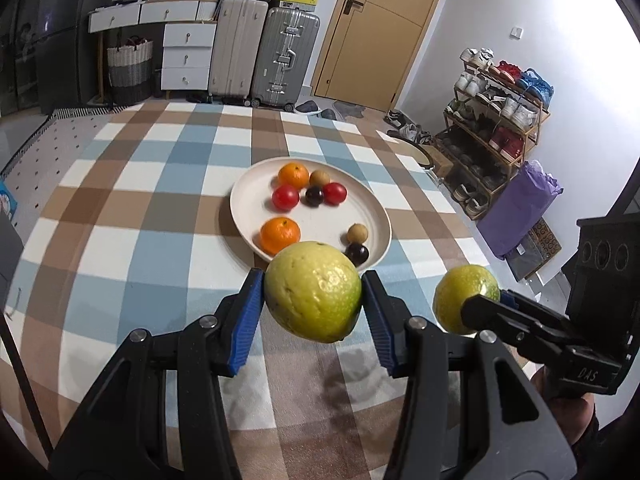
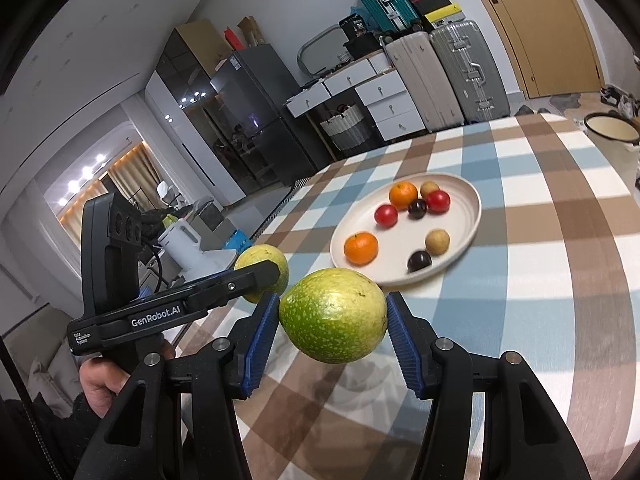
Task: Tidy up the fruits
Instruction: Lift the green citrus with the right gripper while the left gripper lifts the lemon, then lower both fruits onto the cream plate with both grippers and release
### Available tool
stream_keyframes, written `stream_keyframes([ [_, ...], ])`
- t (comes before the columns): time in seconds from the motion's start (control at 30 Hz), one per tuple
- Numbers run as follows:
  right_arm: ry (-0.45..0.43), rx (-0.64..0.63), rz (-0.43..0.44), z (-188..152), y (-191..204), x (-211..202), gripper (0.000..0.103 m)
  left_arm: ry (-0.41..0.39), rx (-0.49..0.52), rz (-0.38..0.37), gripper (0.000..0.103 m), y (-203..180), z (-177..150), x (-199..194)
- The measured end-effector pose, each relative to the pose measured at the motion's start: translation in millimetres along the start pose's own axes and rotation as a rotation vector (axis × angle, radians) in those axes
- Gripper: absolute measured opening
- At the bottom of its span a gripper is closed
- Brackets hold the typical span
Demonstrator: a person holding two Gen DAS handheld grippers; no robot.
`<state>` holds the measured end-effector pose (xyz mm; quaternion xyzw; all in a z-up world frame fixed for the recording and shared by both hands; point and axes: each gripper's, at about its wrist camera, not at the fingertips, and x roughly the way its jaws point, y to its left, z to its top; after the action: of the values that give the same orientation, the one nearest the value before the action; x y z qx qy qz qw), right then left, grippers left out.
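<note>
Fruits: two yellow-green citrus, both lifted off the table. Left gripper point(image 1: 313, 292) clamps one citrus point(image 1: 313, 291) between its blue pads point(image 1: 247, 316); right gripper point(image 2: 333, 322) clamps the greener citrus point(image 2: 333, 321) the same way. Both held above the checked tablecloth point(image 1: 160, 208), just short of the cream plate point(image 1: 372, 216). On plate: 2 tangerines point(image 1: 280, 235), 2 cherry tomatoes point(image 1: 285, 197), 2 dark grapes point(image 1: 357, 253), 2 longans point(image 1: 357, 233). Suitcases point(image 1: 286, 58) and shoe rack point(image 1: 496, 124) at back.

Suitcases point(image 1: 266, 52), shoe rack point(image 1: 496, 120), fridge point(image 2: 256, 116) behind checked tbl point(image 1: 160, 200)
</note>
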<state>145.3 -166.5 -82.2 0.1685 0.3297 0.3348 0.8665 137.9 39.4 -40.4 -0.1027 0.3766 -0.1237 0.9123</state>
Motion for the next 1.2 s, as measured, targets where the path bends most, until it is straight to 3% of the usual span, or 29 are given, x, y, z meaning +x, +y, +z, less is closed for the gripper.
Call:
stream_keyframes([
  [0.53,0.005,-0.073,-0.016,47.3,-2.8,32.8,0.055,-0.008,0.008,-0.008,0.046,5.2,56.8,16.7],
  [0.93,0.03,-0.072,-0.032,77.2,-31.2,74.4,0.055,0.058,-0.009,-0.01,0.046,22.4,97.5,86.1],
  [1.2,0.065,-0.092,-0.076,84.5,-54.6,99.6,0.055,0.136,0.001,-0.069,0.046,18.0,102.7,134.7],
])
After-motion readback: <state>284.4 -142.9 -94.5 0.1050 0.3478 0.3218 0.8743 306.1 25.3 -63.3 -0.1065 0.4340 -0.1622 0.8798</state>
